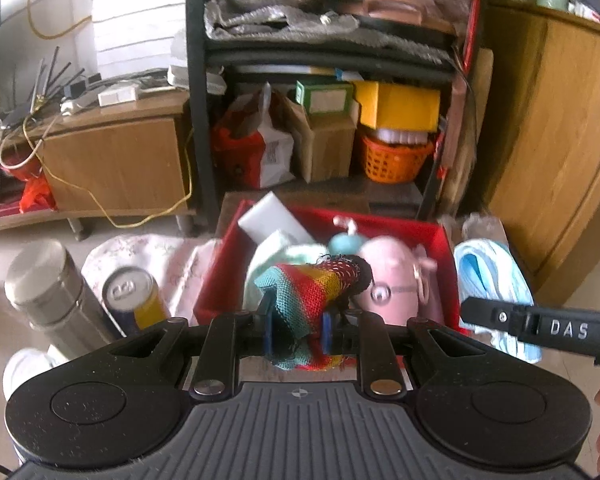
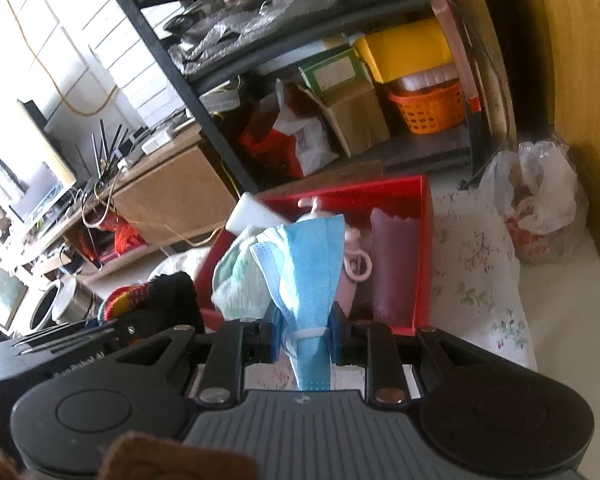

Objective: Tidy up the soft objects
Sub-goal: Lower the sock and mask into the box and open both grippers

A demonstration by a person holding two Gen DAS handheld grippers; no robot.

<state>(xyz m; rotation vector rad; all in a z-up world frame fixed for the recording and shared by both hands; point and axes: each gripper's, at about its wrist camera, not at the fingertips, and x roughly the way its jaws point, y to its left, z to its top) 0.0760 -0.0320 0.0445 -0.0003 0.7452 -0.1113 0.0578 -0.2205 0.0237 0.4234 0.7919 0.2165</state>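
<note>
My left gripper (image 1: 299, 330) is shut on a rainbow-striped knitted cloth (image 1: 312, 292) and holds it just in front of the red box (image 1: 380, 220). My right gripper (image 2: 303, 336) is shut on a blue face mask (image 2: 308, 264), held before the same red box (image 2: 422, 248). In the box lie a white sponge block (image 1: 272, 216), a pale green cloth (image 1: 268, 256), a teal toy (image 1: 346, 242) and a pink plush toy (image 1: 392, 276). The mask (image 1: 496, 280) and the right gripper's body show at the right of the left wrist view.
A steel flask (image 1: 52, 296) and a drink can (image 1: 134, 296) stand left of the box on a floral cloth (image 2: 476, 264). A black shelf rack (image 1: 198, 92) with boxes and an orange basket (image 1: 396, 156) stands behind. A plastic bag (image 2: 540, 200) sits at the right.
</note>
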